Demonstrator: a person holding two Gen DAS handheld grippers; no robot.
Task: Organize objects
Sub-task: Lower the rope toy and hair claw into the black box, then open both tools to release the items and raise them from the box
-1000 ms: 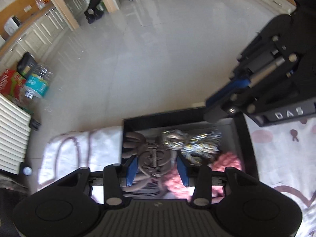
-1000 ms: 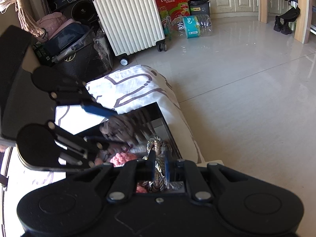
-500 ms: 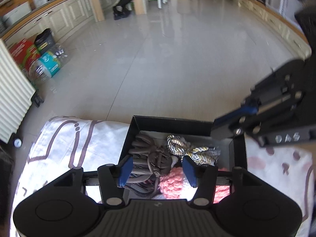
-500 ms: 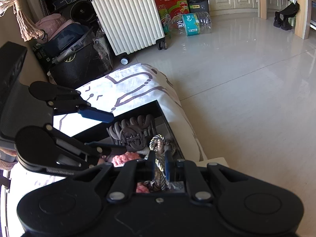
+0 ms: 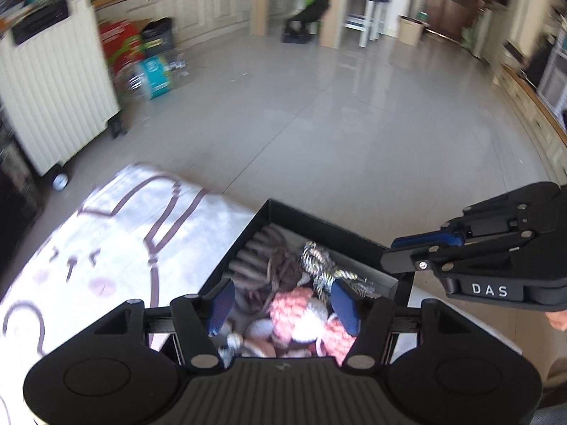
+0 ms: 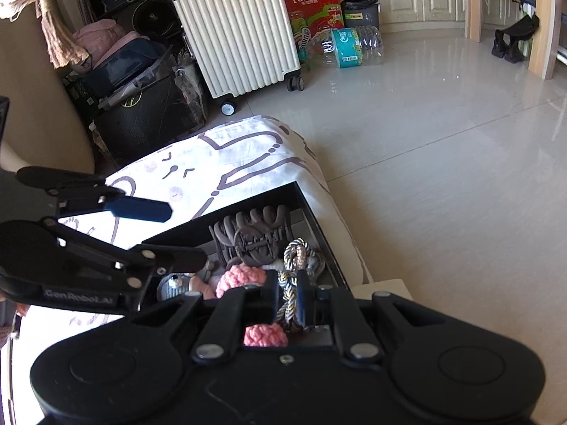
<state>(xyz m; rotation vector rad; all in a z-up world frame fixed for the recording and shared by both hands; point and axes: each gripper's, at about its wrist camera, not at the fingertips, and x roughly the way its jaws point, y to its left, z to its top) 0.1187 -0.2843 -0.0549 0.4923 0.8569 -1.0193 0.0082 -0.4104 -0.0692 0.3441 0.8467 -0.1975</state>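
A shallow black rectangular box (image 6: 312, 212) sits on a white cloth printed with brown cartoon outlines (image 6: 244, 156), near the cloth's edge above a glossy pale tiled floor (image 6: 443, 148). Inside the box lie a brown plastic claw hair clip (image 6: 253, 237), a twisted gold-and-silver cord (image 6: 296, 258), pink crocheted yarn pieces (image 6: 241, 278) and a small grey knitted figure (image 6: 173, 285).

The right tool (image 6: 287, 295) is clenched on the twisted cord: its 2 fingers pinch a loop of it just above the box's right-hand side, and the rest of the cord trails down into the box beside the hair clip.

The left tool (image 5: 283, 304) hovers over the near end of the box with its 2 blue-padded fingers (image 5: 221, 304) apart and the jaws opening. Nothing is pressed between the pads; the hair clip (image 5: 262, 262) and the pink yarn (image 5: 294, 304) lie below in the gap. In the right wrist view this tool (image 6: 177, 233) reaches in from the left, one blue finger above the cloth and the other over the box's near-left corner.

Beyond the cloth stand a cream ribbed hard-shell suitcase (image 6: 234, 32), a red cardboard carton (image 6: 312, 3) and a pack of plastic water bottles (image 6: 351, 47).
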